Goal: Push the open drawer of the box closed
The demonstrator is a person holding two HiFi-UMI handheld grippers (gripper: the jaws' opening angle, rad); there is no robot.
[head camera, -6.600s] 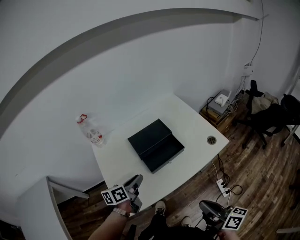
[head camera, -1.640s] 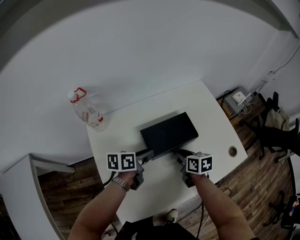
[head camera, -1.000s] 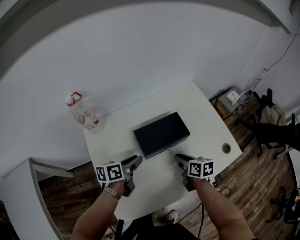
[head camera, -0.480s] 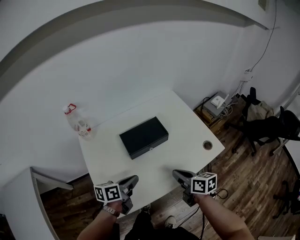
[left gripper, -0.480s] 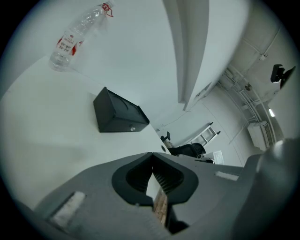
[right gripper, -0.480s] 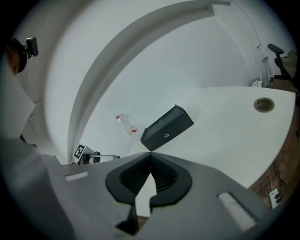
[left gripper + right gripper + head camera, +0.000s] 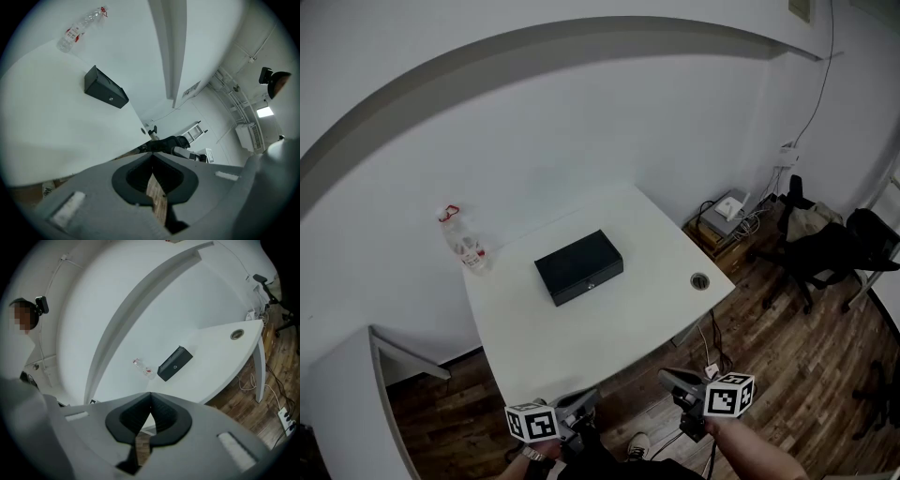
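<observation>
One black box, drawer flush; left tongs, right tongs closed, empty.

Box on table, bottle left

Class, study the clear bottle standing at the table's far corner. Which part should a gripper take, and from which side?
Probably best to take the bottle round its body, below the red cap, jaws level, coming from the table side: it stands upright and round, with the wall close behind it.

Open tabletop between near edge and box; bottle at far-left corner.
</observation>
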